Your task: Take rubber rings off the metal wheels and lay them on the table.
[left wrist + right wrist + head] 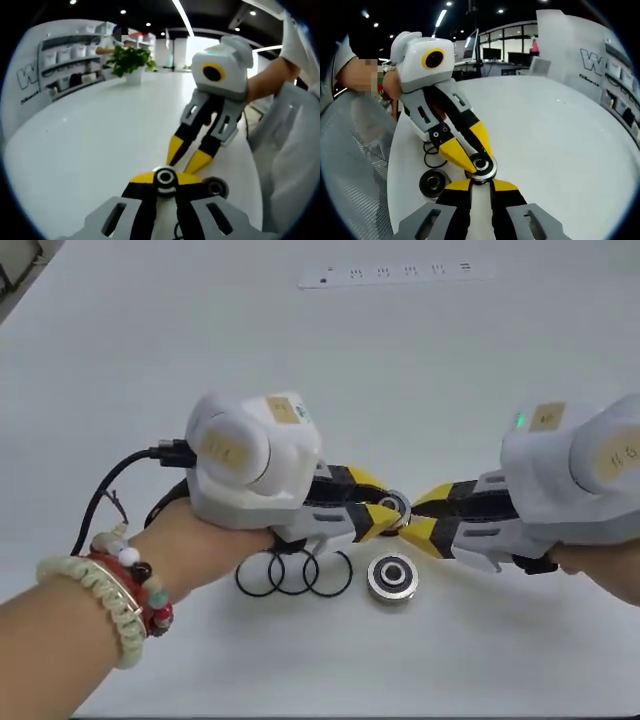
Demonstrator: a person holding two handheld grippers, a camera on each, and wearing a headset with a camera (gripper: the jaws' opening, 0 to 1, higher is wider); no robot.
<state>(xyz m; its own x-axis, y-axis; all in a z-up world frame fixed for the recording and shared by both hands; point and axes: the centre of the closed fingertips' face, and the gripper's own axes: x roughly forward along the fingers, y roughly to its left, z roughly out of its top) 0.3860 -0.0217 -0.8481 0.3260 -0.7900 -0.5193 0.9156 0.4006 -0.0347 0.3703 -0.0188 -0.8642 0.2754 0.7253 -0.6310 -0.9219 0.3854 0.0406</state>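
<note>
Setting: a white tabletop (300, 350) seen from the head view, with a white power strip (395, 273) lying near its far edge.
On the left: the left tool (378, 514) is gripped by a hand (190, 540) whose wrist carries beaded bracelets (120, 590). It reaches in from the left with its yellow-tipped jaws closed on a small metal wheel (393, 504), which it holds off the tabletop. The left gripper view shows the wheel face-on, clamped between the two tips.
On the right: the right tool (418, 524) comes in from the right and meets the other tip to tip at the held wheel. Its jaws stand slightly apart with their tips at the wheel's rim. Whether they pinch anything there cannot be told.
In the grip: the held wheel is silver with a dark centre and sits between the two tools. Whether it wears a ring cannot be made out.
Below the tools: a second wheel (392, 577) lies flat on the tabletop, nearer the person than the meeting tips, and neither tool touches it.
Laid out: three thin black rubber rings (295, 573) lie flat in an overlapping row just left of the second wheel, in front of the left tool.
Trailing: a black cable (105, 495) runs from the back of the left tool down beside the wrist.
</note>
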